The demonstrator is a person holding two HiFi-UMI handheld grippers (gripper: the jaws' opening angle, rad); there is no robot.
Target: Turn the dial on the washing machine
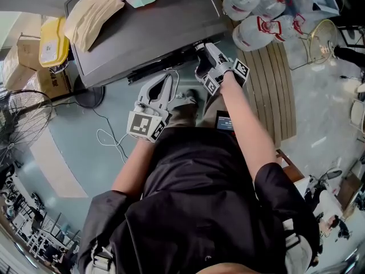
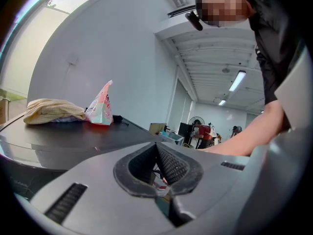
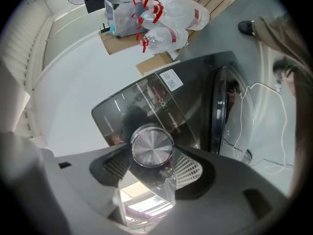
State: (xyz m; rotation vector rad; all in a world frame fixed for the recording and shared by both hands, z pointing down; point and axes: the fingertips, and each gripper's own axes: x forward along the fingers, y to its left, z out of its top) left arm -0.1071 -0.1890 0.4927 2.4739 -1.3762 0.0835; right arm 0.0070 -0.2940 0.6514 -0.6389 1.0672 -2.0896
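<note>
My right tool (image 1: 204, 53) is closed on the round brushed-silver dial (image 3: 152, 147), one pad touching each side. The dial sits on the glossy black control panel (image 3: 117, 114) of the dark grey washing machine (image 1: 148, 33), beside its round door (image 3: 221, 106). My left tool (image 2: 157, 146) is held off the machine's front, jaws drawn together and empty. A beige folded cloth (image 1: 91, 13) lies on the machine's top.

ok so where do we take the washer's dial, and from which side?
By its round rim, with two pads on opposite sides, coming straight at the flat metal face. The dial stands proud of the glossy control panel, so only the rim offers grip. The right gripper sits that way, a pad against each side.
</note>
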